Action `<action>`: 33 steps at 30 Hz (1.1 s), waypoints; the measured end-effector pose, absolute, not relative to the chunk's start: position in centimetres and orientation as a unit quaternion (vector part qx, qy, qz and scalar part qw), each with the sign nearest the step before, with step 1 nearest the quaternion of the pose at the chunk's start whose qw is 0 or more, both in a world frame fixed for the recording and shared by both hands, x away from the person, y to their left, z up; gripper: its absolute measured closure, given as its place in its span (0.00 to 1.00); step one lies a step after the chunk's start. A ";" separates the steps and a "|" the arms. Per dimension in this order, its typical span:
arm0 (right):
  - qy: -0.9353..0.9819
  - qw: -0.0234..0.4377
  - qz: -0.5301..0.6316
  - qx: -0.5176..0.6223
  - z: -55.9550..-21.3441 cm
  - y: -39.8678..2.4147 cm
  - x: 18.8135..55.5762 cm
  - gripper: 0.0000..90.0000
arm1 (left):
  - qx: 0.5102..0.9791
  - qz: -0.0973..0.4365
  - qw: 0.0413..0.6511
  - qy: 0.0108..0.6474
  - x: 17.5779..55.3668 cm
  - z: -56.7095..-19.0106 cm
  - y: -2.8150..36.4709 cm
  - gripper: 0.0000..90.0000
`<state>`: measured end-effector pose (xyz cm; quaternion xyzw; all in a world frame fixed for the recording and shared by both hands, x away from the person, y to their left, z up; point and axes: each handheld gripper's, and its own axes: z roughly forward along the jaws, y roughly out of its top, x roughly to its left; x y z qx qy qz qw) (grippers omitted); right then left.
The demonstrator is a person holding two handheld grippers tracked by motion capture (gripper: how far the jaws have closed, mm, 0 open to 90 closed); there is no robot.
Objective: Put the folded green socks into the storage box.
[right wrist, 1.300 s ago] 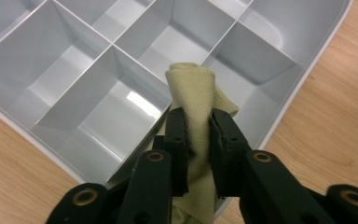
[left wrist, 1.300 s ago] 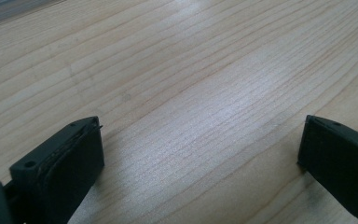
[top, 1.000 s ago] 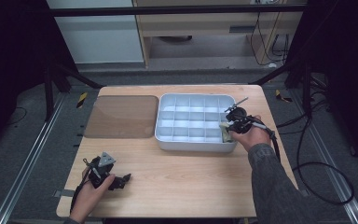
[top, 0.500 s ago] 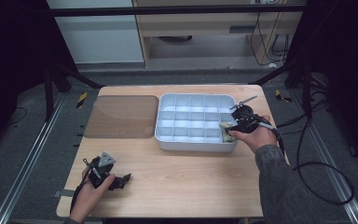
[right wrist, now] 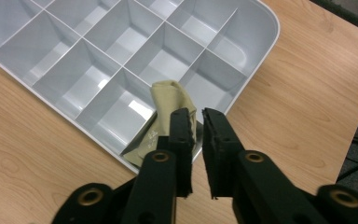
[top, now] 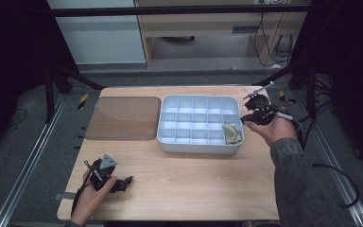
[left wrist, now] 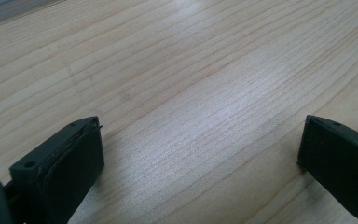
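A crumpled beige cloth [top: 232,134] [right wrist: 168,100] lies in the near right corner compartment of the white divided tray [top: 198,146] [right wrist: 265,28]. My right gripper [top: 246,117] [right wrist: 196,114] hangs above that corner, off the tray's right edge. Its jaws have just been closing and now stand shut with nothing between them. My left gripper [top: 123,182] [left wrist: 200,149] rests low on the wooden table near the front left, jaws wide open over bare wood.
A brown translucent mat [top: 123,118] lies flat to the left of the tray. The other compartments of the tray hold nothing. Cables trail off the table's right side [top: 312,137].
My right gripper has lifted up and to the right, away from the cloth, which stays in its compartment. The left gripper has not moved.
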<state>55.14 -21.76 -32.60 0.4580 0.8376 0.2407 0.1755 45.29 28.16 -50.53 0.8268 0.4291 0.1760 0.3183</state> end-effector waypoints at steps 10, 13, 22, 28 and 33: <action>0.848 0.158 0.222 0.454 -33.6 -20.5 56.3 1.00 | 0.827 0.177 0.319 0.428 45.3 -50.5 28.2 0.00; 0.852 0.155 0.220 0.449 -34.1 -19.8 56.6 1.00 | 0.827 0.177 0.318 0.428 45.3 -50.5 28.2 0.00; 0.854 0.150 0.216 0.449 -35.1 -18.8 57.5 1.00 | 0.828 0.176 0.318 0.427 45.3 -50.5 28.2 0.00; 0.851 0.142 0.225 0.453 -35.8 -18.5 57.7 1.00 | 0.827 0.177 0.320 0.428 45.3 -50.6 28.2 0.00; 0.858 0.146 0.208 0.446 -36.6 -18.2 57.7 1.00 | 0.827 0.177 0.319 0.427 45.3 -50.6 28.2 0.00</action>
